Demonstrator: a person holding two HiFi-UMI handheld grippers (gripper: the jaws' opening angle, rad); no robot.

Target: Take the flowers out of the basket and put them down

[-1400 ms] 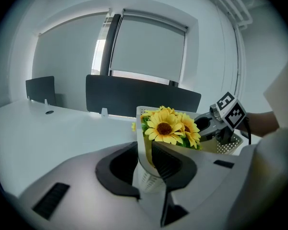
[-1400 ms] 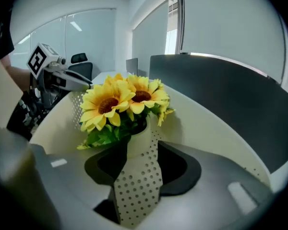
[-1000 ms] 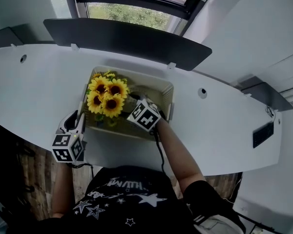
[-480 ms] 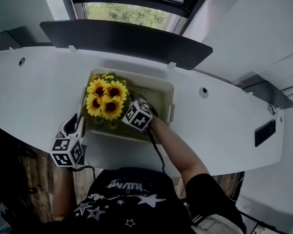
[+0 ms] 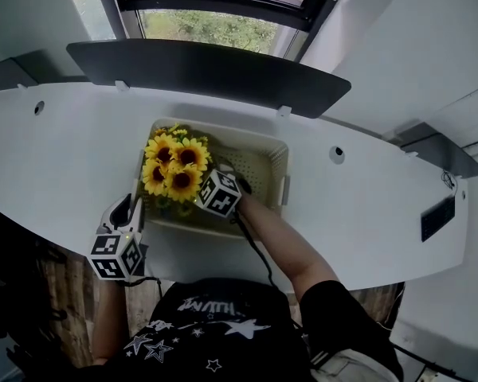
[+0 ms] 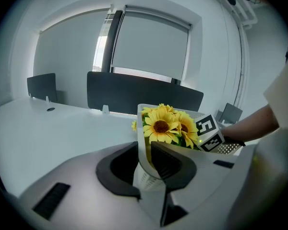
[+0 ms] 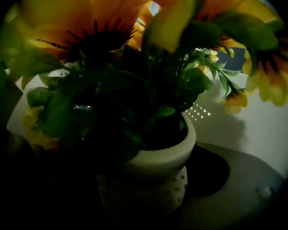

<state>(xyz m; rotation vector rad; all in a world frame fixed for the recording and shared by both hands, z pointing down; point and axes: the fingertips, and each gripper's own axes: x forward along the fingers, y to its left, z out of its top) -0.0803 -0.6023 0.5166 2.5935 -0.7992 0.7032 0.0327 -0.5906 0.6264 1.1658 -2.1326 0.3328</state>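
Flowers (image 5: 175, 165): artificial sunflowers with yellow petals, dark centres and green leaves. They are set in a small cream pot (image 7: 151, 176) whose wall is dotted with holes.

Location: left half of the pale perforated basket (image 5: 267, 165), at the middle of the white table (image 5: 64, 150).

Handling, judged: light. Blooms and leaves are soft and easily crushed. The pot is stiff and smooth, possibly slippery. Best hold is across the pot body, under its flared rim, not on the stems. The load looks top-heavy, so it should stay upright on the lift.

Left gripper (image 5: 131, 209): jaws pinched on the basket's wall at lower left, bracing it.

Right gripper (image 5: 215, 191): inside the basket, just right of the blooms. Its jaws have just been opening and stand wide. The pot is directly ahead, not yet pinched.
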